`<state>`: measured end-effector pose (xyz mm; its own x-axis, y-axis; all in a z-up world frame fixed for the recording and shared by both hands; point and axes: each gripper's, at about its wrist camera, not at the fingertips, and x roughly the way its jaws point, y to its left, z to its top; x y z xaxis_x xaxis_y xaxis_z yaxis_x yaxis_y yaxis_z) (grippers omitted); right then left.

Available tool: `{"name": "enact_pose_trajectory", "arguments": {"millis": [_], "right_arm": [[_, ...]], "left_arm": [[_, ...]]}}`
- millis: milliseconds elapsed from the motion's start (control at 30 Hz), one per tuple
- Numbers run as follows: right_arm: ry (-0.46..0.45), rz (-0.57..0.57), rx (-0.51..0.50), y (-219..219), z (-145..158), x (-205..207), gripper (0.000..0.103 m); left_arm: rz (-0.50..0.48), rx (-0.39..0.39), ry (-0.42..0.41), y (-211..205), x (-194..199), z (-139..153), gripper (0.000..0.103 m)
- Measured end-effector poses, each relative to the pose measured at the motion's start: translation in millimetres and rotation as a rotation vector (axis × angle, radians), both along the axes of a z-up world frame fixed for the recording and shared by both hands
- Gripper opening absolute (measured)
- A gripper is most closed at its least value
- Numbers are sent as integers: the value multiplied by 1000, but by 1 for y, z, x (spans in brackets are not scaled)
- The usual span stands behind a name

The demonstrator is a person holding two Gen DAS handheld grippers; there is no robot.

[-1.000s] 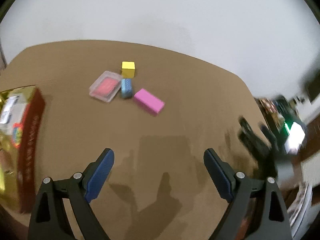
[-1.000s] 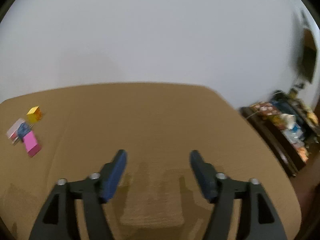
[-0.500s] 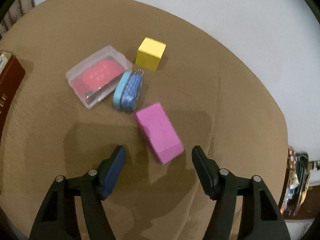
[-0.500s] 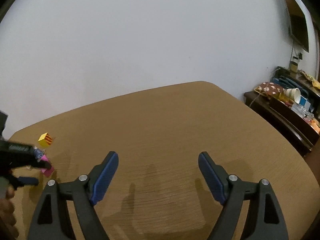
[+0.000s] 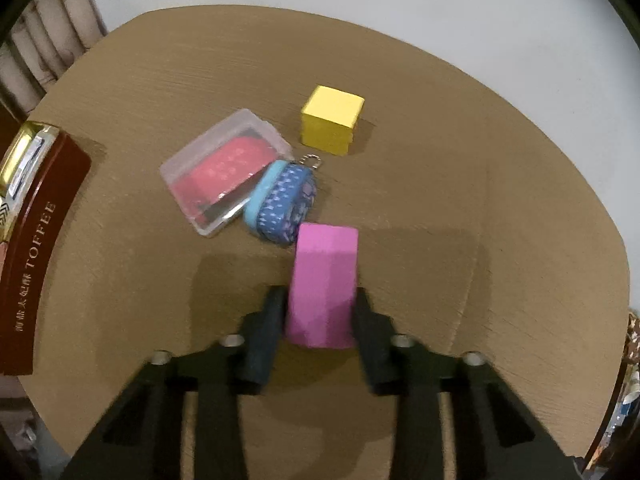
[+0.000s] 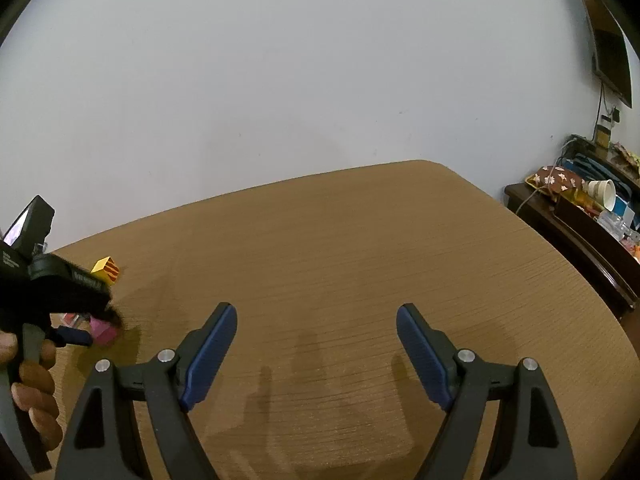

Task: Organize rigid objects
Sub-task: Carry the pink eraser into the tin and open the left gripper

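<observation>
Left tongs (image 5: 320,312) clenched on the pink block (image 5: 323,284), a matte rectangular bar, at 6 o'clock of the cluster on the ribbed brown worktop (image 5: 440,184). Patterned blue zip pouch (image 5: 283,204) touches its far end; clear plastic case (image 5: 224,176) at 10, yellow cube (image 5: 331,119) at 12. Only the left view shows the maroon TOFFEE box (image 5: 40,256). Right tongs (image 6: 316,356) released over bare worktop; right view alone shows the cluttered side shelf (image 6: 580,216).

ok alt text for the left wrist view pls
Left gripper shut on a pink block on a brown table. Beyond it lie a blue pouch, a clear case with something red inside, and a yellow cube; a dark red toffee box sits at the left edge.
</observation>
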<state>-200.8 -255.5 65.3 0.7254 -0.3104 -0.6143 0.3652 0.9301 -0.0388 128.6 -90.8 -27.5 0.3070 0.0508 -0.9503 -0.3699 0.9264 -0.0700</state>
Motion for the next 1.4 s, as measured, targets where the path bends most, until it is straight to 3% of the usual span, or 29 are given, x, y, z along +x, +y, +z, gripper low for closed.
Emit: {"name": "enact_pose_trajectory", "arguments": {"millis": [200,367,500,667,800,933,1000,1167,1333,1400], "right_arm": [[18,-13,12,-6,-3,4,84],[28,-13,13,-5,-4,6,84],[42,-18,5,-4,-5,8,84],[56,-22,-9,-3,-6,11,84],[76,-29,-22,-1,-8,15,84],[89,-29,-30,0,-10,18,84],[95,-27,-30,0,-11,20,84],[111,-28,-37,1,-13,25,84],[125,-23,-41,1,-14,27,84],[127,-26,-42,1,-14,27,84]], "left_arm": [[-80,-96,-10,18,-38,9,27],[-223,-123,-65,47,-115,38,27],[-251,-97,-114,96,-162,69,27],[-209,58,-184,199,-193,103,26],[-165,149,-162,276,-197,94,26],[-164,196,-122,312,-186,81,26],[-175,183,-97,318,-176,65,26],[-191,236,-79,329,-166,45,26],[-194,244,-111,338,-163,41,26],[-206,281,-139,337,-167,44,27]]}}
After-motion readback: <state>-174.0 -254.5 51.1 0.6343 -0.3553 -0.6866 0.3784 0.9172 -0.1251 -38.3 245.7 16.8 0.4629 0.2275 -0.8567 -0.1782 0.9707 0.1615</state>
